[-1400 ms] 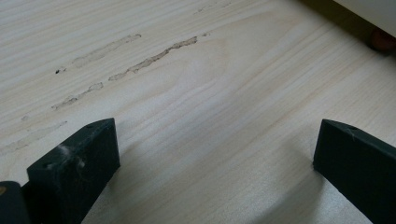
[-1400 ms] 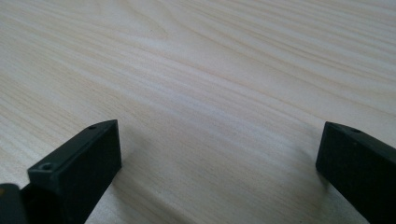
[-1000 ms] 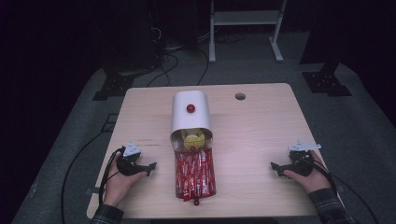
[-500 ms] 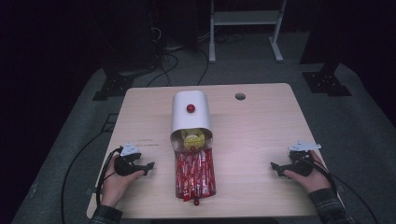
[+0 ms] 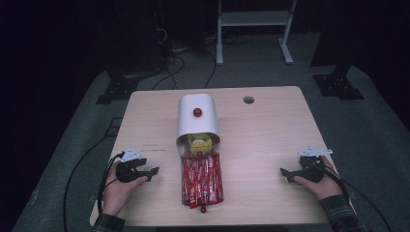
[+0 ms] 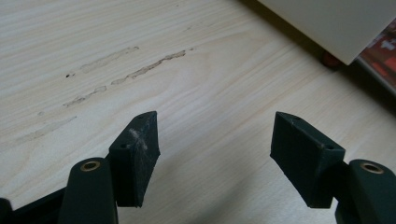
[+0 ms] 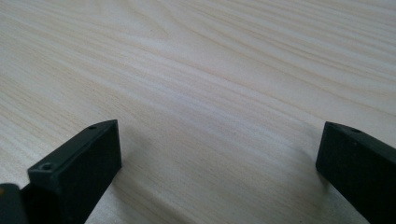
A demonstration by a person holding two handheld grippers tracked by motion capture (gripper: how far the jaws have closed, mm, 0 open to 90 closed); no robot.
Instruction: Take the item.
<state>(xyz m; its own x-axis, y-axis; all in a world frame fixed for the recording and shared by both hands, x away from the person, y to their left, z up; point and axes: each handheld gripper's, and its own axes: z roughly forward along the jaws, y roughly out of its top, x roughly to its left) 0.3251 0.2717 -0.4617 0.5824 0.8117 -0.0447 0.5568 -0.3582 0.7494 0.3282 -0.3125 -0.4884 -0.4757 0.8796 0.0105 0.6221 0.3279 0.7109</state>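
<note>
Both grippers sit idle and wide open, left gripper [image 5: 153,171] and right gripper [image 5: 285,171] flanking the white dispenser [image 5: 197,121] and its spilled red sachets [image 5: 201,180]; nothing started, a reach inward likely next.

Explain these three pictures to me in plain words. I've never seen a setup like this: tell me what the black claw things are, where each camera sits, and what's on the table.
No robot here: a person sits at a wooden table holding a handheld two-jaw tool in each hand. The high view looks down from above the person's side. The left gripper and right gripper rest near the table's front corners.

The other two pictures come from small cameras riding on each tool, looking along its black jaws. In both, the jaws stand apart over bare wood, holding nothing.

In the middle lies a white container with a red knob, tipped on its side. Red packets spill out of its mouth toward the person, and something yellow sits inside the opening.
</note>
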